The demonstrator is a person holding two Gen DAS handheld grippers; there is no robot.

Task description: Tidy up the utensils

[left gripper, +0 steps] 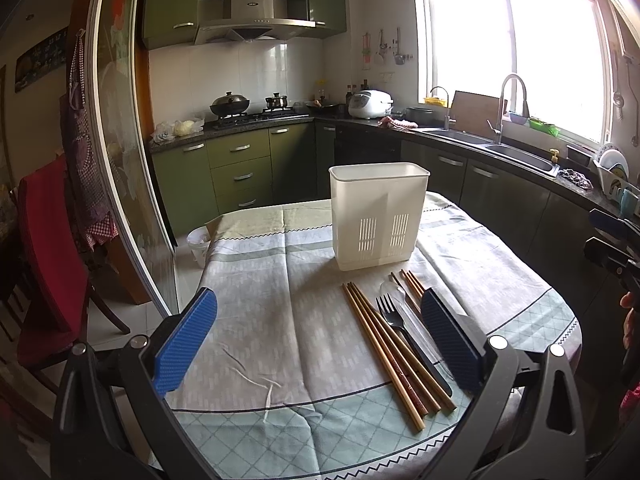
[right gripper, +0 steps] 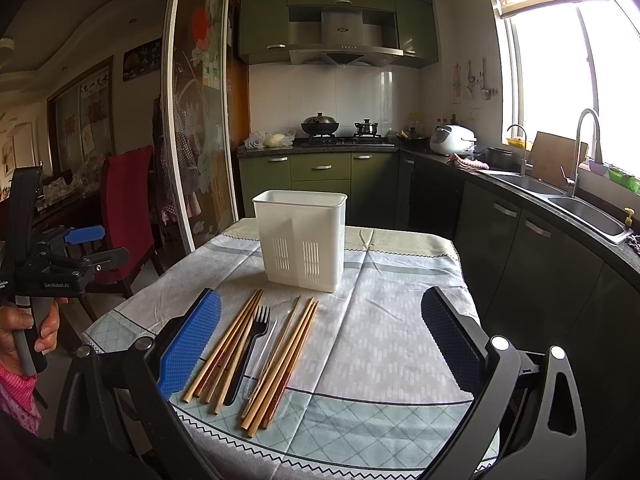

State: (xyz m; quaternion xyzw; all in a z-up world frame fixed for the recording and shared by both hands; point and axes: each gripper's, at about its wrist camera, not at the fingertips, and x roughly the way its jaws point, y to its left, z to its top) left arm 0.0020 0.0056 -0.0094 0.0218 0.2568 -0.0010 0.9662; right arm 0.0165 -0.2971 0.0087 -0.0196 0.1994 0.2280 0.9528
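Both claws are spread wide and carry nothing. Left claw hovers above the near edge of the table, with its blue pads on either side of bare cloth and its right pad just beside the utensils. Right claw hovers at the same near edge, and its left pad stands just beside the leftmost chopsticks. In the right wrist view the left claw's handle is visible off the table's left side, held by a hand.

Largest item on the table is the white utensil holder. It stands upright toward the far edge, near the middle of the width, with slotted vents low on its front wall. As far as the top opening shows, it appears empty.

Between the holder and the near edge lies the utensil row, well apart from the holder. It consists of one bundle of wooden chopsticks, a black fork with tines pointing toward the holder, a clear plastic utensil that is hard to identify, and a second bundle of chopsticks. All lie flat, roughly parallel and partly touching.

Judged step: start of the task, with no utensil yet gripped. The next move calls for lowering one claw over a single item or bundle, closing across its shaft, lifting, tilting it upright and lowering it into the holder. Expect thin, touching shafts to drag their neighbours.
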